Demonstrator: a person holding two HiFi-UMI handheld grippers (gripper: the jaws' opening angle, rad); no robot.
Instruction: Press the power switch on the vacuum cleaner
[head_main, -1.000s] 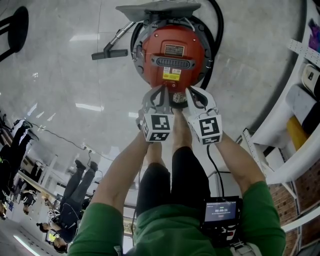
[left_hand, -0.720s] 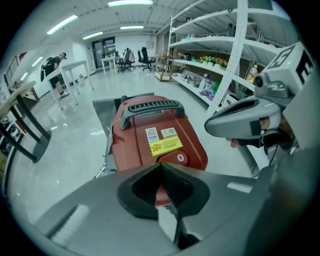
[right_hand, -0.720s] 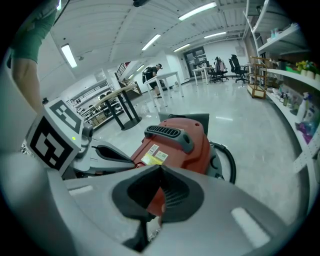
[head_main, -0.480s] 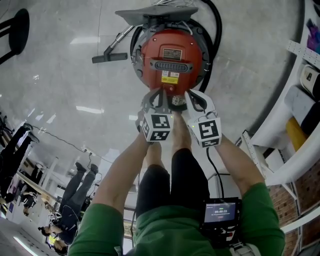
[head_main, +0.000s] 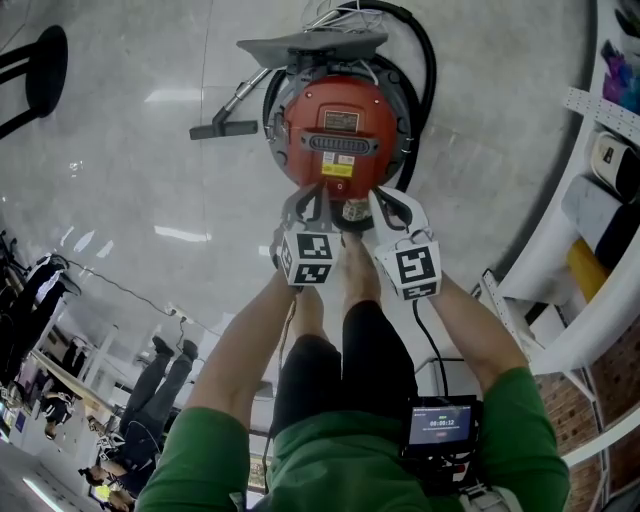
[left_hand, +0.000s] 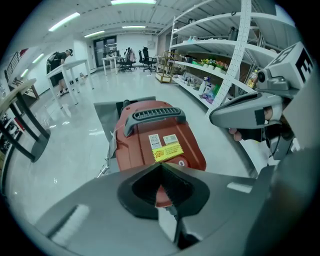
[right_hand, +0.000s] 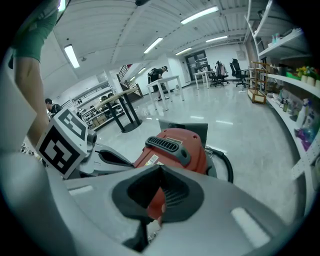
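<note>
A round red vacuum cleaner (head_main: 340, 125) with a grey handle and yellow label stands on the floor in front of me. Both grippers hover side by side at its near edge. The left gripper (head_main: 312, 198) is shut with nothing in it, pointing at the red top (left_hand: 155, 142). The right gripper (head_main: 375, 200) is also shut and empty, just right of it, aimed at the red body (right_hand: 175, 150). A small dark part (head_main: 352, 210) on the vacuum's near rim lies between the two tips. I cannot tell whether either tip touches the vacuum.
A black hose (head_main: 428, 75) loops around the vacuum, and a floor nozzle (head_main: 222, 128) lies to its left. A grey plate (head_main: 312, 42) sits behind it. White shelves (head_main: 600, 250) line the right side. A black stool (head_main: 40, 65) stands far left.
Both grippers have crept slightly forward together toward the vacuum's near edge, staying shut. The vacuum has not moved on the floor.
</note>
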